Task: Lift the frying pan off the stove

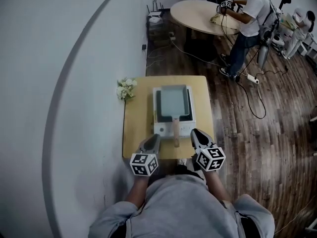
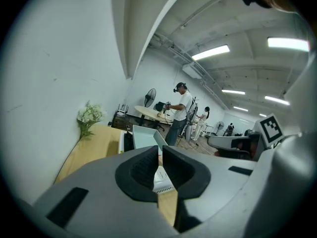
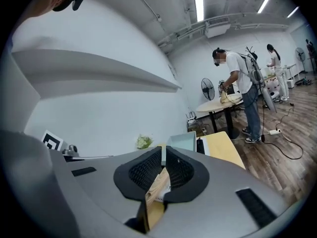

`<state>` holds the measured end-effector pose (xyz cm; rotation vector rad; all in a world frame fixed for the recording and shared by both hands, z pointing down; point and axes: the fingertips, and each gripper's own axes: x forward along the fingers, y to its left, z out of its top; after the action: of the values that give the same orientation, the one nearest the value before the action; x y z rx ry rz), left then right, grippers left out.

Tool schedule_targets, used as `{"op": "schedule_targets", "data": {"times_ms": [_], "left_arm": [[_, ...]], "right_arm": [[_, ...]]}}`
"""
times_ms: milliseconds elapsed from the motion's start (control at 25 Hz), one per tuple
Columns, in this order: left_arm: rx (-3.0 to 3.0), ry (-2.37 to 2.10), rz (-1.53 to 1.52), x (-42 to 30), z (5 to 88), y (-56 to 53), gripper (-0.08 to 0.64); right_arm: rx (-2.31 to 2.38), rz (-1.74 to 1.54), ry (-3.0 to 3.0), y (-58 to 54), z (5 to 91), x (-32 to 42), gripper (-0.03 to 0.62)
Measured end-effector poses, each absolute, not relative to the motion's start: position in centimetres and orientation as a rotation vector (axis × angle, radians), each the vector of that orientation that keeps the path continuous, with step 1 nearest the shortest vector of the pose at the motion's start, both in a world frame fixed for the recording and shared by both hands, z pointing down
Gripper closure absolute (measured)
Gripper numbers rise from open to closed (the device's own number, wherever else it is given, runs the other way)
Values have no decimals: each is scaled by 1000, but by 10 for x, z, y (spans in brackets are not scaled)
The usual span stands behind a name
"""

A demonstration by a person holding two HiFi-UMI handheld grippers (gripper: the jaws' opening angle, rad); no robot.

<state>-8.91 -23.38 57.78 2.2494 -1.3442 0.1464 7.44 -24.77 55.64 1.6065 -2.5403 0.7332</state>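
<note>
Frying pan (image 1: pixel 173 102) – a rectangular, pale grey-green one – sits flat on the white stove (image 1: pixel 161 129), which stands in the middle of a small wooden surface (image 1: pixel 134 125) pushed up against the wall. Its wooden handle (image 1: pixel 176 129) sticks out over the stove's front edge, towards the person holding the tools.

The left gripper (image 1: pixel 153 139) hovers over the near edge of the surface, just to the left of the handle. Its jaws are pressed together with nothing between them. The right gripper (image 1: pixel 196 133) sits just to the right of the handle, likewise closed and empty. From its own camera the handle only shows through the gap beneath the closed pads. Neither tool touches the pan or its handle – the handle lies between the two.

A small bunch of white flowers (image 1: pixel 126 89) stands at the far left corner of the surface, by the wall. Well beyond it, across the wooden floor, another person (image 1: pixel 251 15) in a white shirt stands at a round table (image 1: pixel 194 15), with cables trailing on the floor nearby.
</note>
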Motion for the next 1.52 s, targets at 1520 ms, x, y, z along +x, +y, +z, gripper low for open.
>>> {"op": "schedule_targets", "data": {"times_ms": [1520], "left_arm": [[1682,-366,-25,10,696,-300,354]], "right_arm": [[662,1728,-2375,-257,689,-1,374]]}}
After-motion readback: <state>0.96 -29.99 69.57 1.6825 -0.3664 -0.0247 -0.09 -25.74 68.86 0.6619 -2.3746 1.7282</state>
